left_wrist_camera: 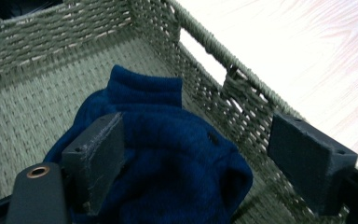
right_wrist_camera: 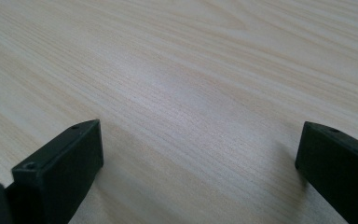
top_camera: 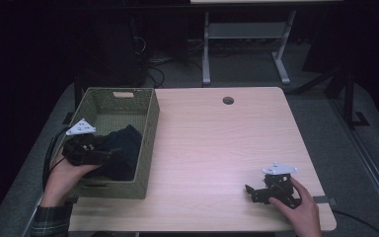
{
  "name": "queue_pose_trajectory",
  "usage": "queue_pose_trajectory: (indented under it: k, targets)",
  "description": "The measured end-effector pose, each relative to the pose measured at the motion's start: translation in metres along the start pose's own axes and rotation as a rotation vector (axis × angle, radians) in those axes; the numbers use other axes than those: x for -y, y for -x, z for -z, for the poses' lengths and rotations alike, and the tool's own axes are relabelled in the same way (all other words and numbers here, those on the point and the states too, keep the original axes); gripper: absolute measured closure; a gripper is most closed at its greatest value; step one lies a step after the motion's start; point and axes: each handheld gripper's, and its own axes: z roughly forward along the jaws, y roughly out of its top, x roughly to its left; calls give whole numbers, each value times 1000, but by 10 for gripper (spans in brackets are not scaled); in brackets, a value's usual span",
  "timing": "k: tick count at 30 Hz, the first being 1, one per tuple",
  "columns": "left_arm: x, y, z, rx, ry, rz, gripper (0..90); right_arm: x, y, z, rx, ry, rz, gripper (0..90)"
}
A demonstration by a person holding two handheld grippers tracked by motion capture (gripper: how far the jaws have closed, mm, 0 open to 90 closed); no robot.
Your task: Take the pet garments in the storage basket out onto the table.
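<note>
A dark blue knitted garment (left_wrist_camera: 163, 158) lies bunched in the near half of the woven green basket (top_camera: 150, 123) at about 9 o'clock on the bench (top_camera: 217, 148). It looks soft, light and limp, likely to sag and drape, so a thick fold near its middle seems the best purchase. The left hand-held gripper (left_wrist_camera: 200, 158) hangs over it, jaws apart around the heap. The right hand-held gripper (top_camera: 256, 192) rests at 5 o'clock, jaws apart over bare wood.

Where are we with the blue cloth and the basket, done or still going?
The dark blue knitted cloth already lies inside the green woven basket. The left gripper hangs over it, jaws open, gripping nothing. The right gripper sits open at the wooden table. Left: pulling the left gripper out.
</note>
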Motion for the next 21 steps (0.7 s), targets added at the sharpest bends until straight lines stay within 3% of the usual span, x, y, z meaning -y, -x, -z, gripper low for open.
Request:
queue_pose_trajectory:
  k: [7, 12, 15, 21]
  targets:
    - [9, -2, -6, 9, -50, 6, 189, 0, 0, 0, 0, 1, -1, 5]
    - [15, -6, -11, 11, -96, 7, 256, 0, 0, 0, 0, 1, -1, 5]
    - [16, -7, -12, 6, -114, -3, 342, 0, 0, 0, 0, 1, -1, 5]
    - [16, -9, -11, 27, -132, -8, 640, 0, 0, 0, 0, 0, -1, 5]
